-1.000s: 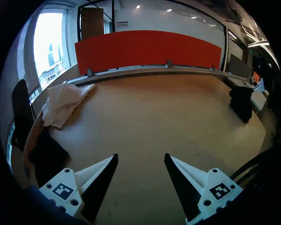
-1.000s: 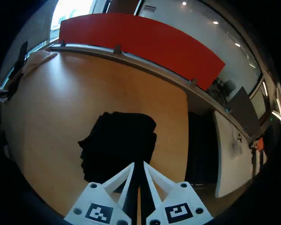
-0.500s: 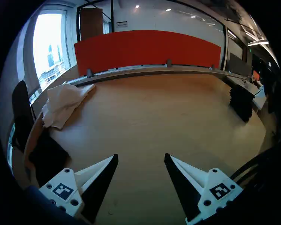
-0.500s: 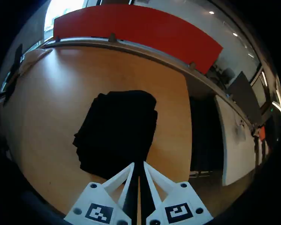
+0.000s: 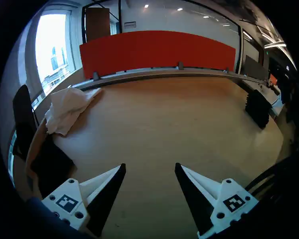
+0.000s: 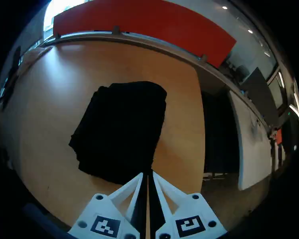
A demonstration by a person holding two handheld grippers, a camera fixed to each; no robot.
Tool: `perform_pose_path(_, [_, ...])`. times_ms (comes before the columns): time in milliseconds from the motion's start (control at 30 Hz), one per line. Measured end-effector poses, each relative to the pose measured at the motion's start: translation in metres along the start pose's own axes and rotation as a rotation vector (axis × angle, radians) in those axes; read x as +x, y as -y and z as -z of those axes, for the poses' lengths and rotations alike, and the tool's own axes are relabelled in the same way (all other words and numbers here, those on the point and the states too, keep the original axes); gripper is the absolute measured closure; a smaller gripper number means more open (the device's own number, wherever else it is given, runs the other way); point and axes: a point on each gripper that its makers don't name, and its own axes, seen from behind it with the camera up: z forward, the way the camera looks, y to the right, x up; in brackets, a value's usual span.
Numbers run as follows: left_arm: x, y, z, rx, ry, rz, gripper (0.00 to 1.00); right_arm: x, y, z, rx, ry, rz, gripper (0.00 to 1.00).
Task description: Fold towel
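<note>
"What's just changed over there?"

"The right gripper (image 6: 148, 174) has drawn back and up a touch; in the right gripper view the dark towel (image 6: 119, 127) sits higher than it did a second ago, and more of its outline shows. It's a squarish pile now, where one side looked lumpier before. The left gripper (image 5: 150, 166) hasn't budged."

"Has the right one got hold of the cloth?"

"Its fingers are brought together with only a sliver between them, the tips right at the towel's near edge; whether a bit of hem is caught there I can't tell. The left one's fingers are spread wide with nothing between them, hovering over bare desk (image 5: 161, 119)."

"So where does that leave the folding?"

"The dark towel lies flat near the desk's right edge; I'd say it's as good as folded, and the right hand looks to be leaving it."

"Anything else about?"

"A white cloth (image 5: 67, 106) lies crumpled at the far left corner, well apart from both grippers — perhaps the next one to fold, though that's a guess; a red divider panel (image 5: 157, 51) runs along the far edge; a black chair (image 5: 22, 115) stands off the left edge. Nothing stands between the left gripper and that white cloth."
</note>
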Motion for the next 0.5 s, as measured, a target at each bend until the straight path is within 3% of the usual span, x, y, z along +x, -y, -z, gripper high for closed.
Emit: perform_pose_path(500, [-0.0016,-0.0012,-0.0001,0.002,0.006,-0.006,0.09,-0.0082,-0.0001,-0.0096,-0.003,0.02,-0.007,0.99])
